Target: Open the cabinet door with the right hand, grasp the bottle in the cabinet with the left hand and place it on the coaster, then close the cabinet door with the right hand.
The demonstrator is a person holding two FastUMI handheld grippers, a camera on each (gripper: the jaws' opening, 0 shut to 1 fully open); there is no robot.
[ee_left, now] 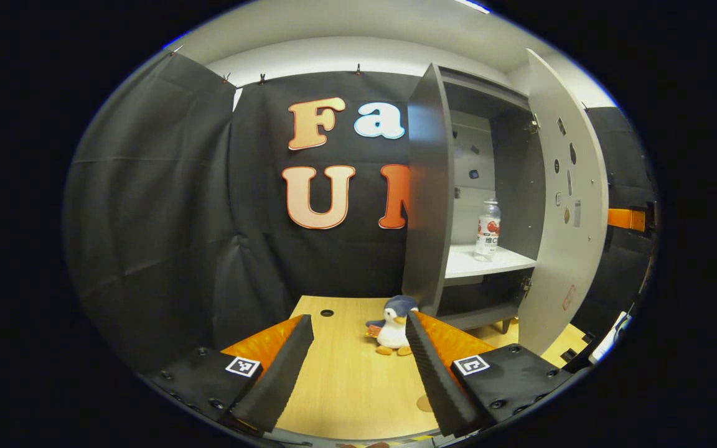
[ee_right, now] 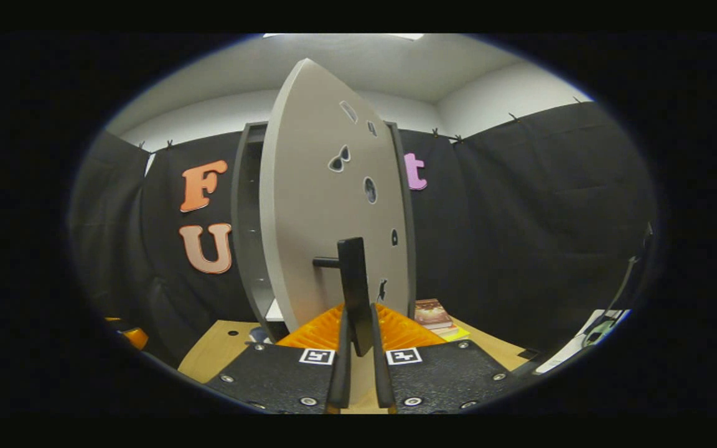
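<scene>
A: In the left gripper view, where does the left hand-held gripper (ee_left: 358,358) sit?
B: At the bottom center of the frame, its 2 fingers spread wide with nothing between them, above the wooden table (ee_left: 346,386).
A: And the bottle (ee_left: 488,229)?
B: Right of center, standing upright on the white shelf (ee_left: 467,264) inside the gray cabinet (ee_left: 428,199). The cabinet door (ee_left: 567,205) is swung open at the right of the frame, showing its inner face.
A: Anything else on the table?
B: A penguin toy (ee_left: 393,325) stands just in front of the cabinet's lower left corner, near the tip of the gripper's right-hand finger in the picture. A small round hole shows in the table farther back.
A: Now the right gripper view?
B: The right hand-held gripper (ee_right: 358,348) is at the bottom center, its fingers drawn close together on the dark handle (ee_right: 353,292) of the cabinet door, which fills the middle of the frame with its outer face and small stickers.
A: What lies beyond it?
B: A stack of books (ee_right: 434,316) on the table, lower right of the door.
</scene>
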